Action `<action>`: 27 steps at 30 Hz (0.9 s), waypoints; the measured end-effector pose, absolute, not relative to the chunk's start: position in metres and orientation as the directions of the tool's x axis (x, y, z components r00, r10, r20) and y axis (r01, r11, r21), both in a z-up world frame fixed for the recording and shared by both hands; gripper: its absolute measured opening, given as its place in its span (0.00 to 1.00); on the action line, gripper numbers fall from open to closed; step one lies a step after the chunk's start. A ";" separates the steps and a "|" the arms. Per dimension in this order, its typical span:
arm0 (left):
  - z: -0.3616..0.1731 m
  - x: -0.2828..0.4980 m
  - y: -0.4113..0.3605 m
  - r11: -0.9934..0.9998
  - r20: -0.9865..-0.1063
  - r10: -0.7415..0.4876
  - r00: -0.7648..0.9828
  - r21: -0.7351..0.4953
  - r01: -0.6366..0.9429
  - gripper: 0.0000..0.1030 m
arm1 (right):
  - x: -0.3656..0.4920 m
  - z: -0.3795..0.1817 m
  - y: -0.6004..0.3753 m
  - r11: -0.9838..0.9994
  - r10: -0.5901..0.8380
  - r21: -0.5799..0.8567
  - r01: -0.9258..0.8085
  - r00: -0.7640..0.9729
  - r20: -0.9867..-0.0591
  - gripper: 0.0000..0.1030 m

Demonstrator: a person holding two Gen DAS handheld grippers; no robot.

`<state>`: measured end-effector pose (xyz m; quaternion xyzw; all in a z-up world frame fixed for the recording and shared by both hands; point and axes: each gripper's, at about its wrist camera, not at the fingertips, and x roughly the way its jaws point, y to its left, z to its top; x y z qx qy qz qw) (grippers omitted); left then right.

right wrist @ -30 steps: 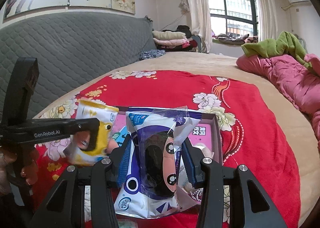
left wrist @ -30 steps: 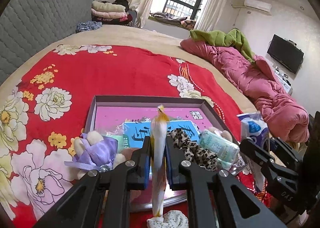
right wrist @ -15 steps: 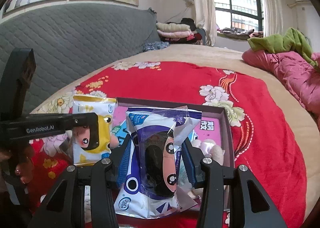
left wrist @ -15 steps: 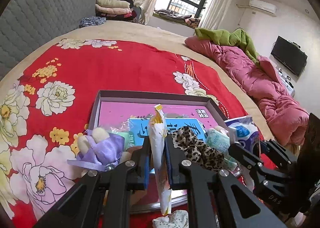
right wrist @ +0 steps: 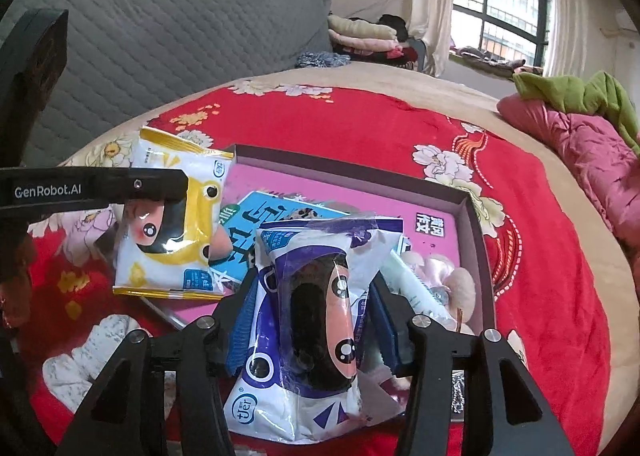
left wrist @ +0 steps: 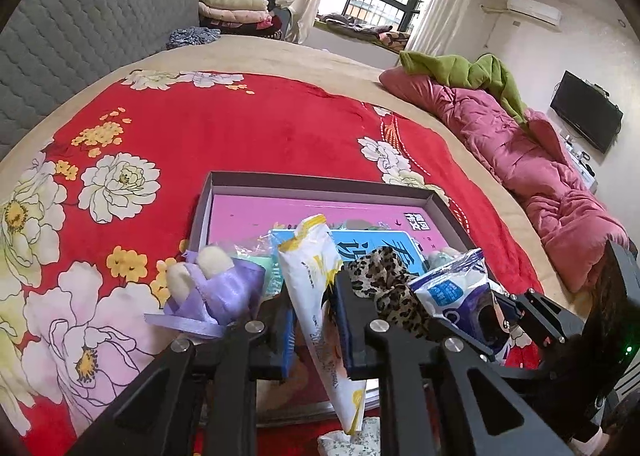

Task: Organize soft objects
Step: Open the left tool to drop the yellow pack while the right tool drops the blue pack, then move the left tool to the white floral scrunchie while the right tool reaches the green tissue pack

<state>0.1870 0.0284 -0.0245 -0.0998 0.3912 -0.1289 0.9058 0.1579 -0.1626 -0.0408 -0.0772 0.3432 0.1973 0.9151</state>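
Observation:
My left gripper (left wrist: 314,296) is shut on a yellow-and-white tissue pack (left wrist: 316,288), held edge-on above the near edge of the open box (left wrist: 320,182); the same pack shows face-on in the right wrist view (right wrist: 172,224). My right gripper (right wrist: 312,288) is shut on a blue-and-white tissue pack (right wrist: 308,312), which also shows in the left wrist view (left wrist: 460,296). The box (right wrist: 476,232) holds a pink book (left wrist: 256,212), a blue book (left wrist: 372,244), a leopard scrunchie (left wrist: 388,276) and a purple-ribboned plush (left wrist: 216,288).
The box sits on a red flowered blanket (left wrist: 240,128) on the bed. A pink quilt (left wrist: 540,172) with a green garment (left wrist: 464,68) lies at the right. A grey headboard (right wrist: 160,36) stands behind. A white patterned cloth (right wrist: 84,356) lies at the near left.
Both grippers have come closer to the box and lower over it. The yellow pack has tilted in my left gripper and now shows its side. Both grips stay shut.

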 end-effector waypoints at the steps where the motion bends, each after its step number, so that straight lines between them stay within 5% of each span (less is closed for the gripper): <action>1: -0.024 0.186 0.029 0.950 -0.683 -0.301 0.665 -0.273 0.149 0.19 | 0.158 -0.041 -0.162 0.909 0.309 -0.006 -0.416 0.686 -0.659 0.56; 4: -0.021 0.185 0.029 0.962 -0.685 -0.262 0.680 -0.239 0.130 0.26 | 0.155 -0.041 -0.162 0.906 0.313 -0.011 -0.423 0.689 -0.654 0.64; 8: -0.014 0.181 0.033 0.966 -0.660 -0.243 0.711 -0.230 0.117 0.48 | 0.150 -0.036 -0.163 0.910 0.300 -0.036 -0.413 0.716 -0.630 0.68; 27: 0.017 0.133 0.053 0.976 -0.601 -0.191 0.776 -0.197 0.087 0.58 | 0.096 -0.004 -0.204 0.936 0.304 0.051 -0.347 0.728 -0.615 0.71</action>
